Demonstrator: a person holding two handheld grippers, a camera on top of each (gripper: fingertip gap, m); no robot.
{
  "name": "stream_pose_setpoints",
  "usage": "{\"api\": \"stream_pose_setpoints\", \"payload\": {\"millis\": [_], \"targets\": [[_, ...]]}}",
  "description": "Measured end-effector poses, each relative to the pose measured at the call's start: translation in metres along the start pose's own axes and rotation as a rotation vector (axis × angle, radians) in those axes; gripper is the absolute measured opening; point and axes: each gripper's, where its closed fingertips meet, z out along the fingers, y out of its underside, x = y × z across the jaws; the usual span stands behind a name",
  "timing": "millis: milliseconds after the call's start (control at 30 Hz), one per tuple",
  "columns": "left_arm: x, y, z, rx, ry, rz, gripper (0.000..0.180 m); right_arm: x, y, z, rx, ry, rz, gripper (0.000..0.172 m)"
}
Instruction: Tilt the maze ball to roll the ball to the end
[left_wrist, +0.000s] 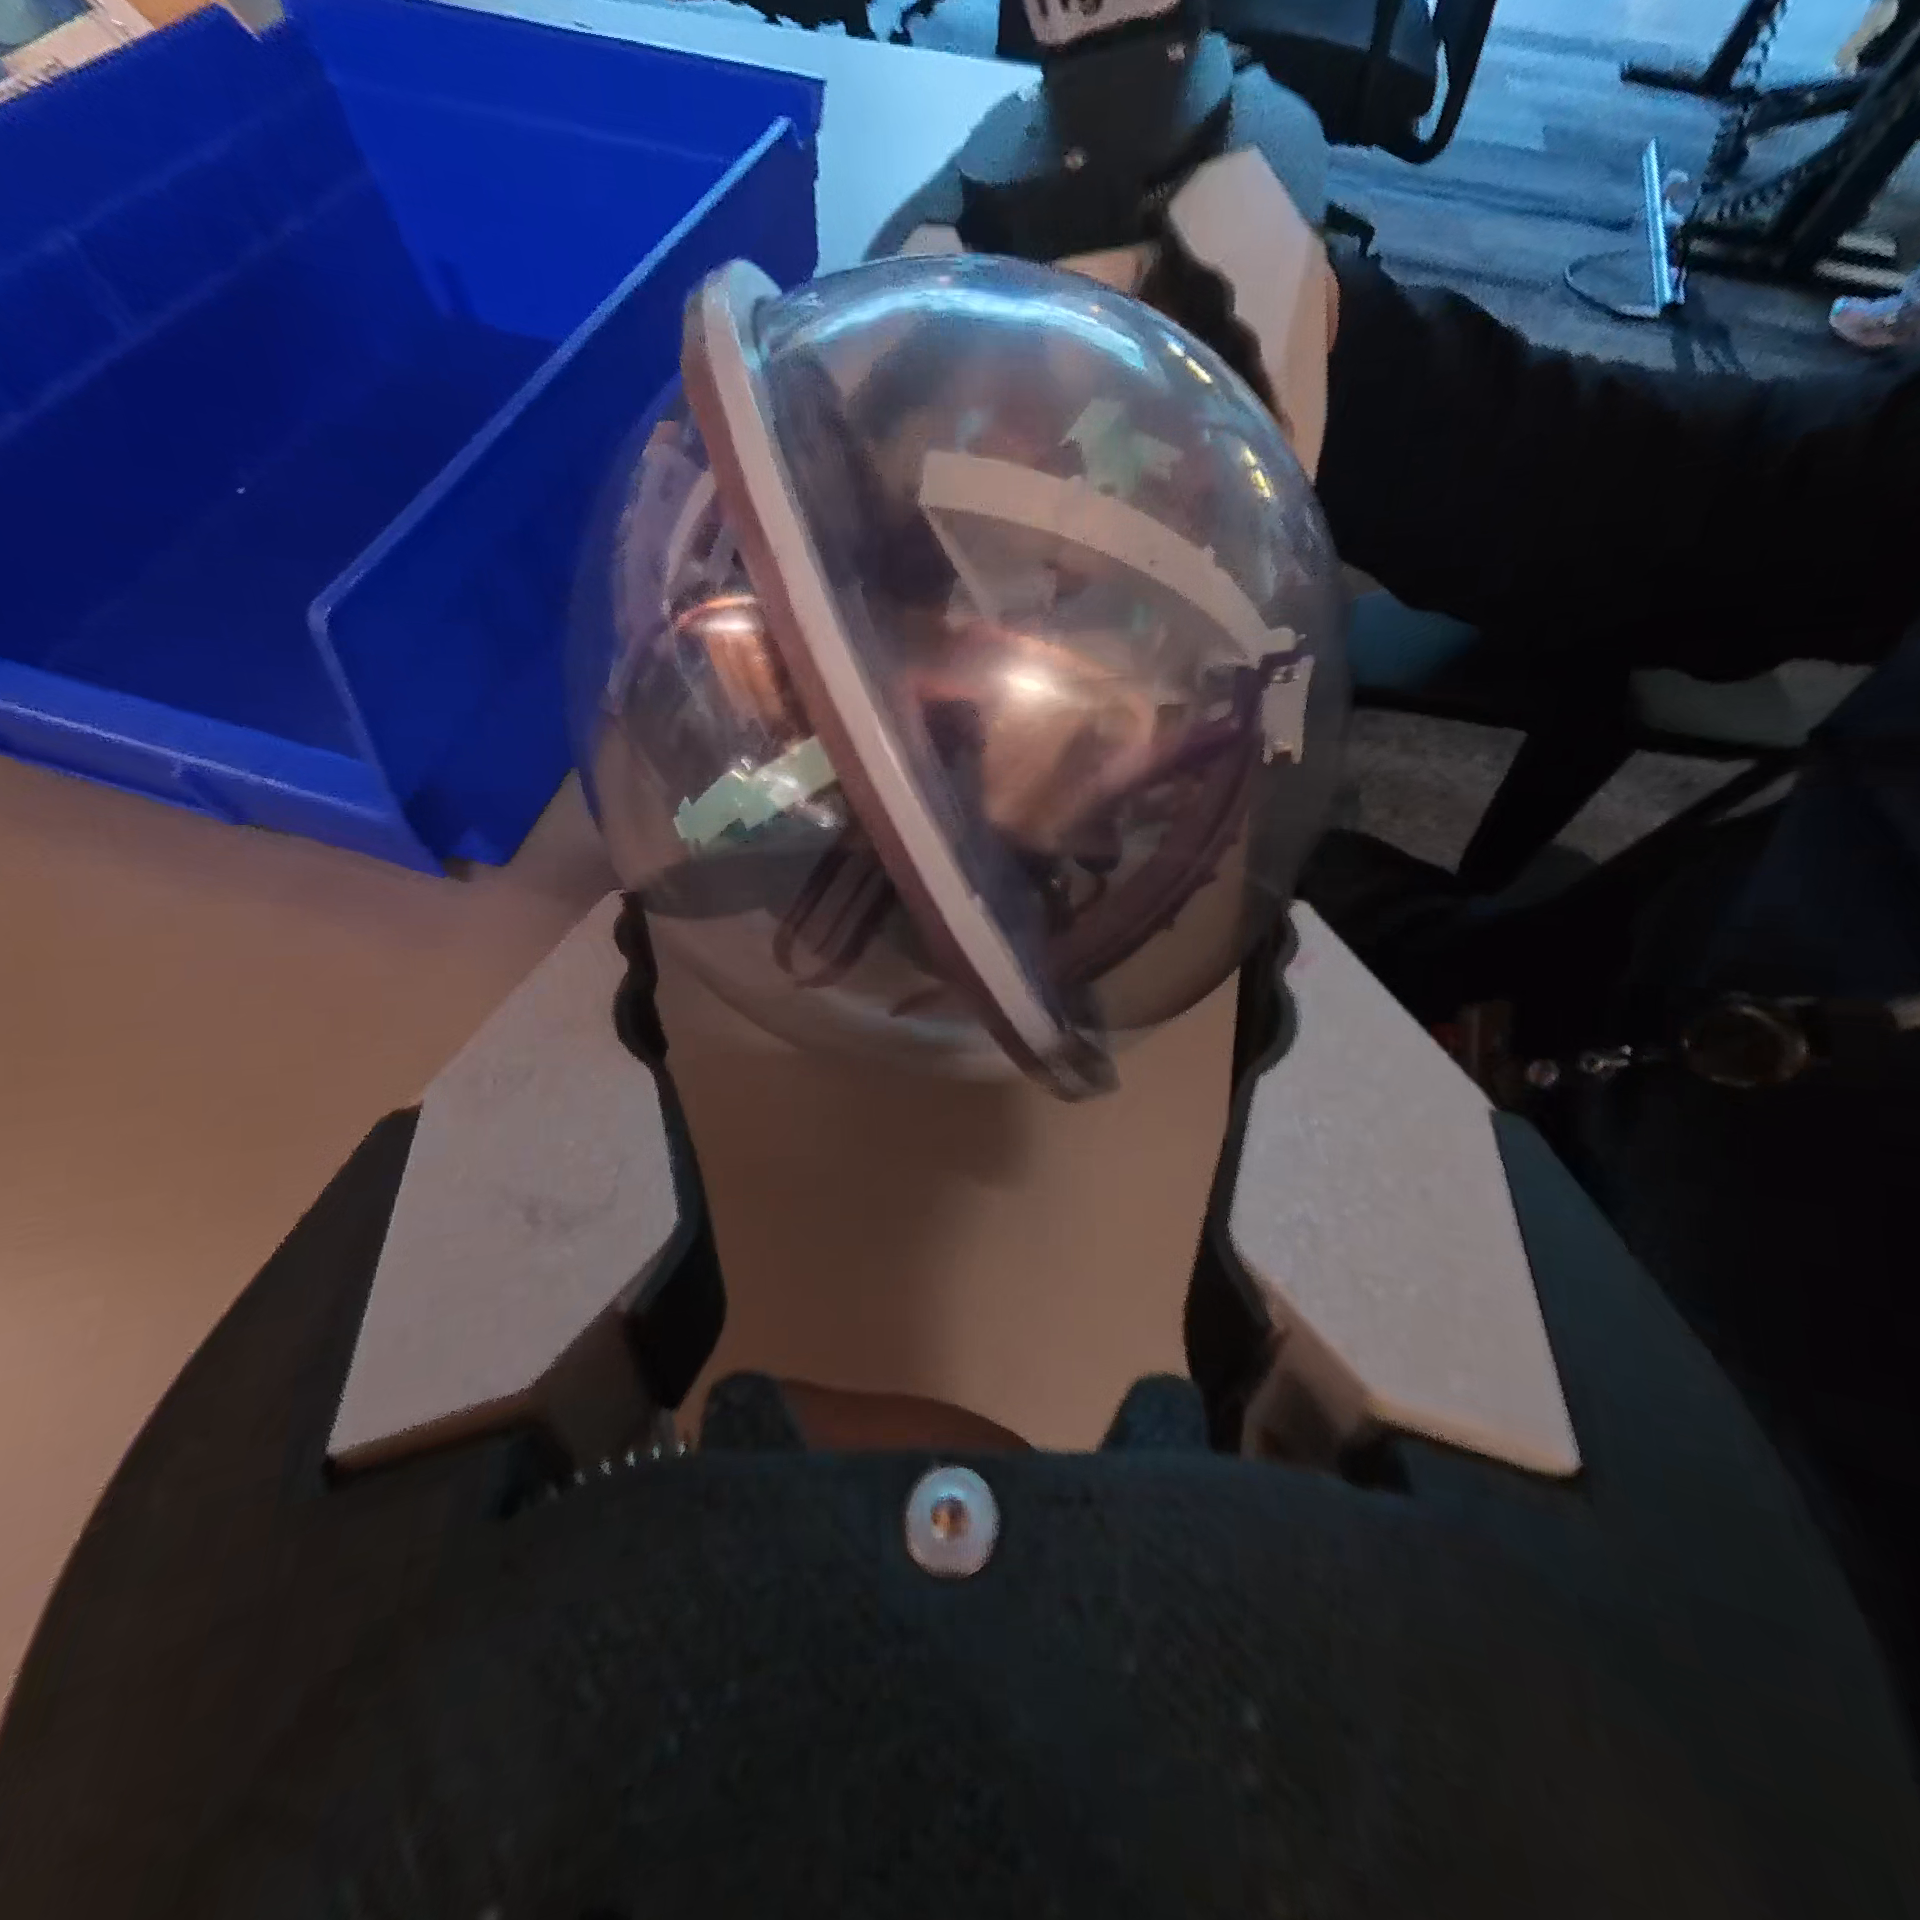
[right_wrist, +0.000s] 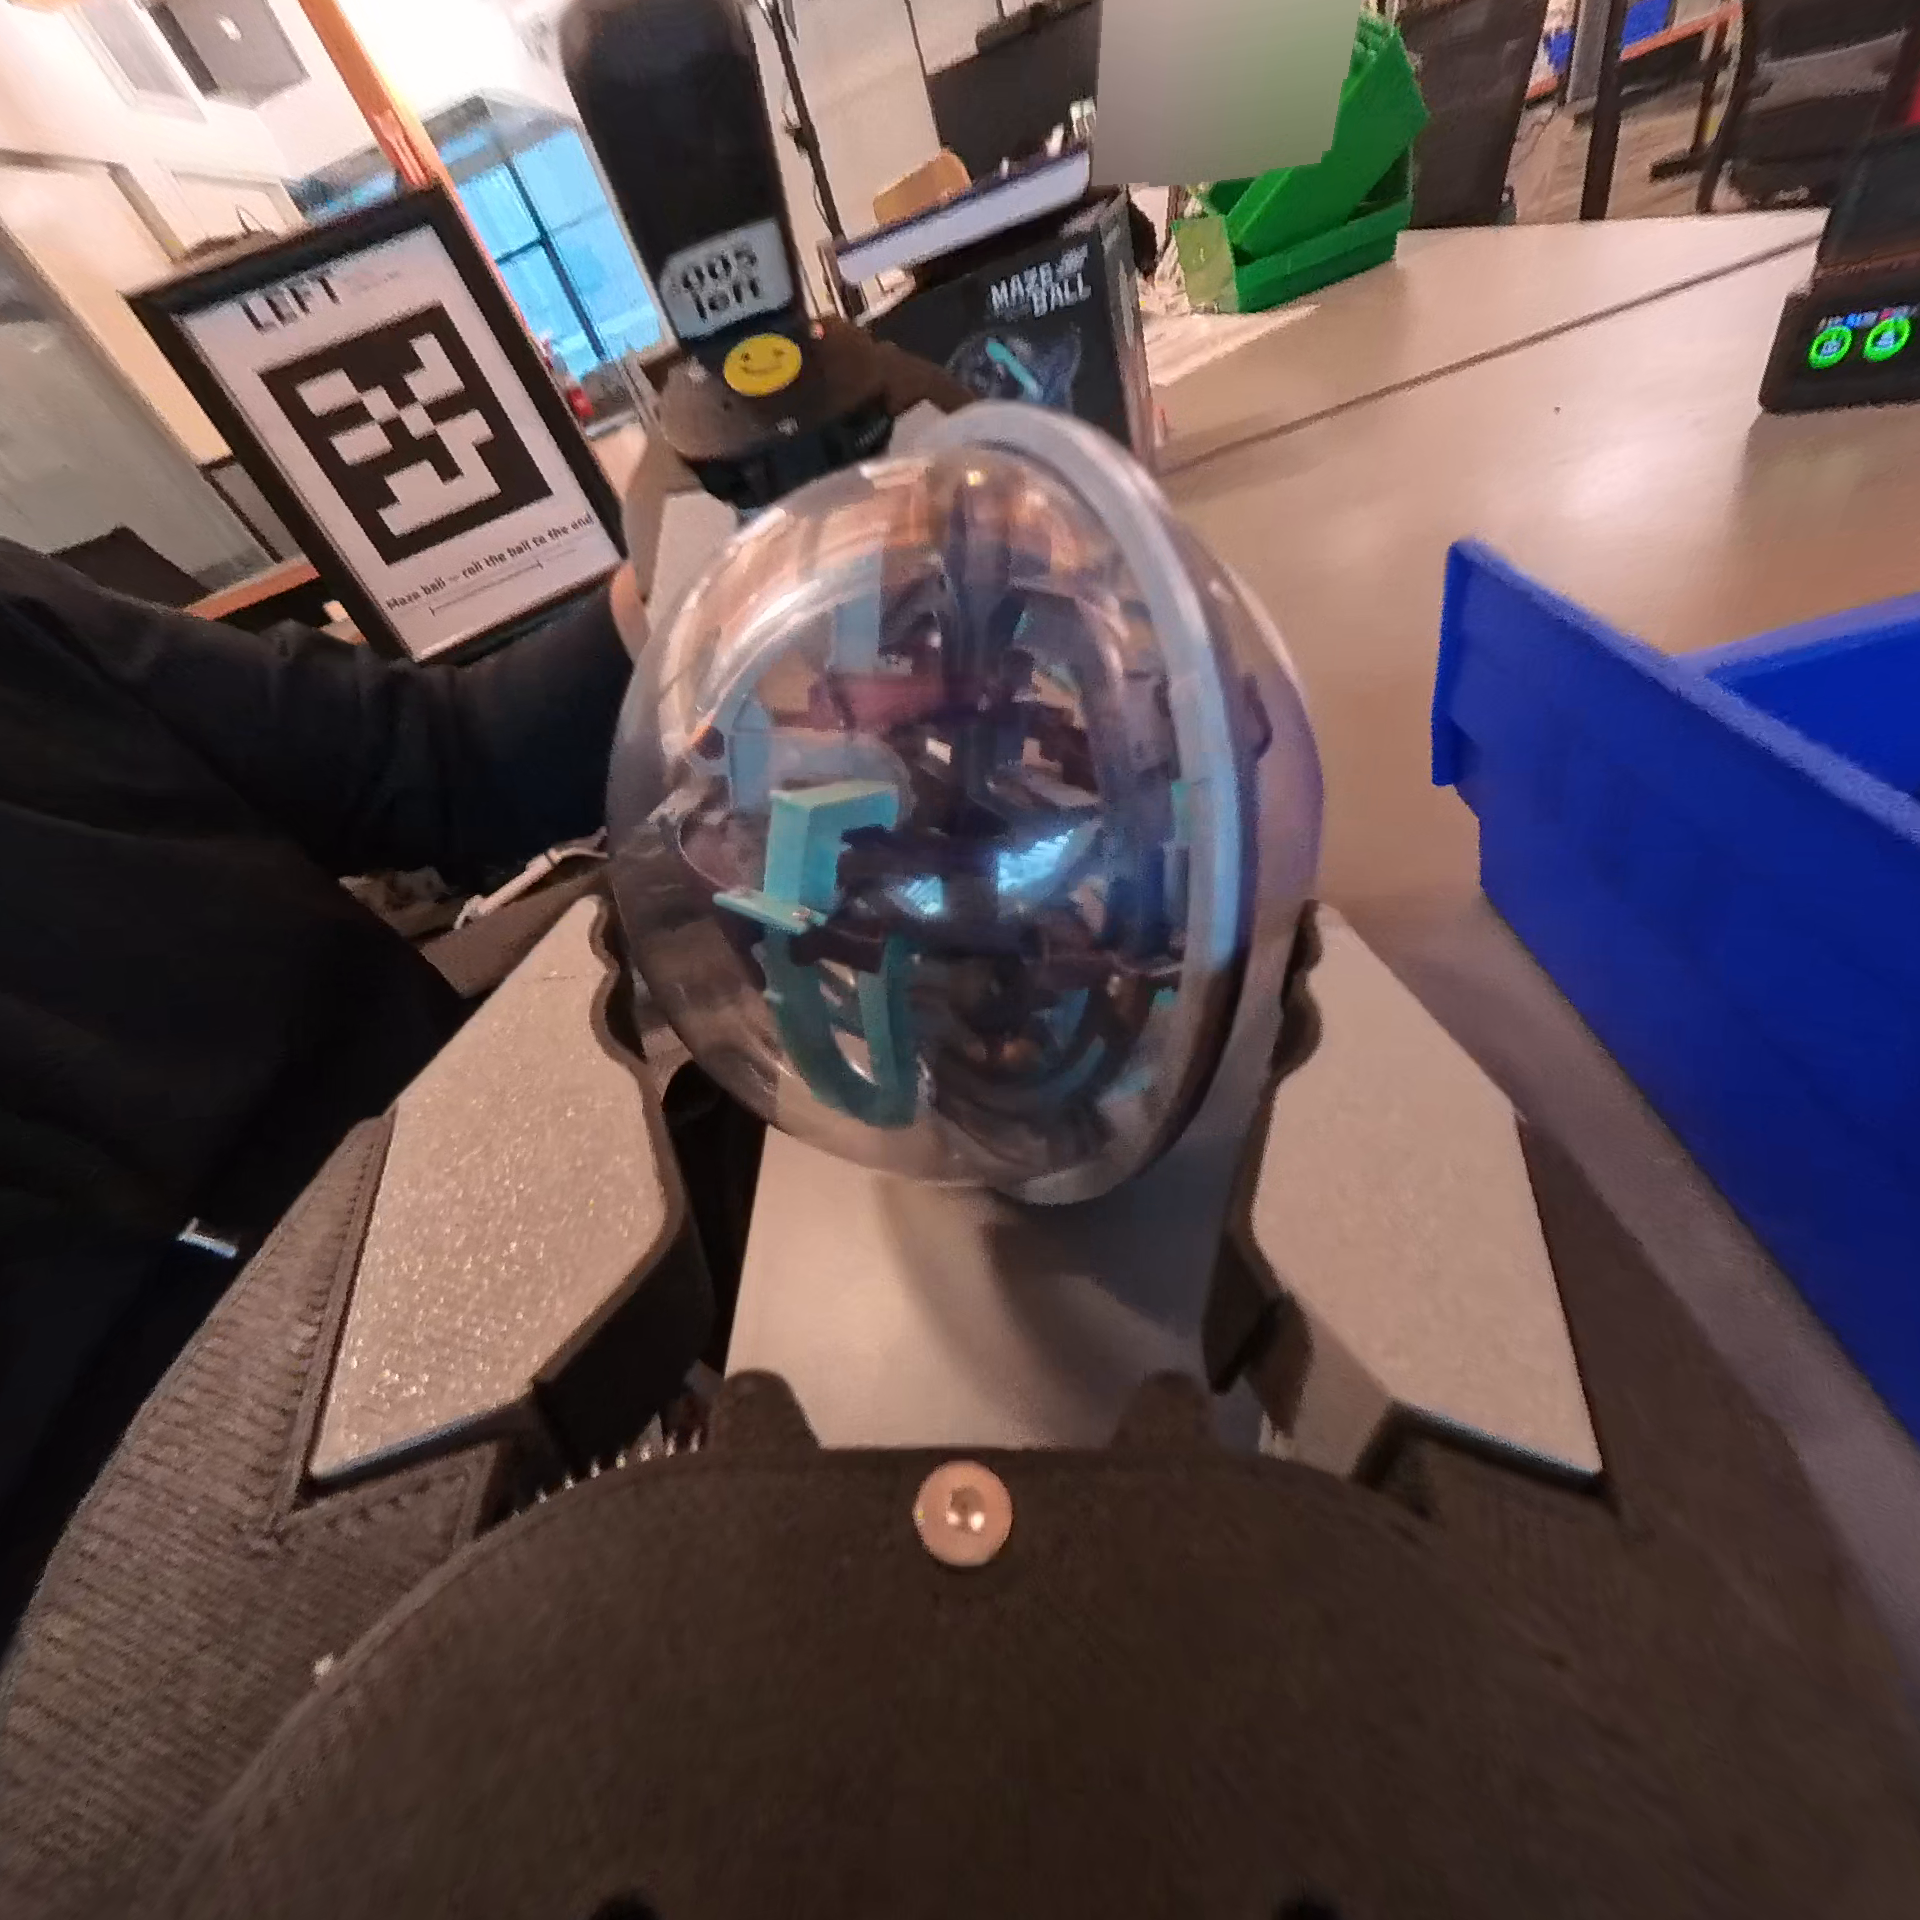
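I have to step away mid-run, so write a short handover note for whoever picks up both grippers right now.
Left gripper: jaws wide, closed on the near side of the clear plastic maze ball.
Right gripper: jaws wide, closed on the opposite side of the same ball.
The ball is held off the tan table, its pale seam ring tilted; the blue plastic bin sits beside it.
Done: ball lifted and being tilted.
Left: the small ball inside cannot be made out, so find it, then keep tilting to the end.

Lab workshop: storage bins (right_wrist: 1714, 831), marker board (right_wrist: 384, 436), long worktables (right_wrist: 1455, 436).
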Motion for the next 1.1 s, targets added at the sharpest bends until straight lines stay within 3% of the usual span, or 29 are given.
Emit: {"api": "stream_pose_setpoints", "payload": {"millis": [167,200,333,467,667,833,1100], "targets": [[-0.001,-0.002,-0.001,-0.023,0.008,0.039,0.11,0.009,-0.006,-0.003,0.044,0.029,-0.003,0.129],[-0.001,-0.003,-0.001,-0.02,0.008,0.046,0.108,0.007,-0.004,-0.002,0.034,0.005,0.001,0.126],[0.001,-0.012,0.001,-0.005,0.03,0.081,0.1,0.002,0.013,0.007,-0.042,-0.035,0.015,0.141],[0.003,-0.015,0.006,-0.021,0.048,0.079,0.106,0.0,0.014,0.008,-0.053,-0.048,0.019,0.144],[0.007,-0.008,0.018,-0.035,0.055,-0.04,0.121,-0.002,0.015,0.007,-0.059,-0.058,0.02,0.144],[0.012,-0.004,0.021,0.028,0.036,-0.121,0.121,-0.004,0.016,0.005,-0.061,-0.068,0.017,0.144],[0.012,-0.02,0.015,0.144,-0.019,0.019,0.12,-0.006,0.021,0.006,-0.1,-0.051,-0.055,0.147]]}}
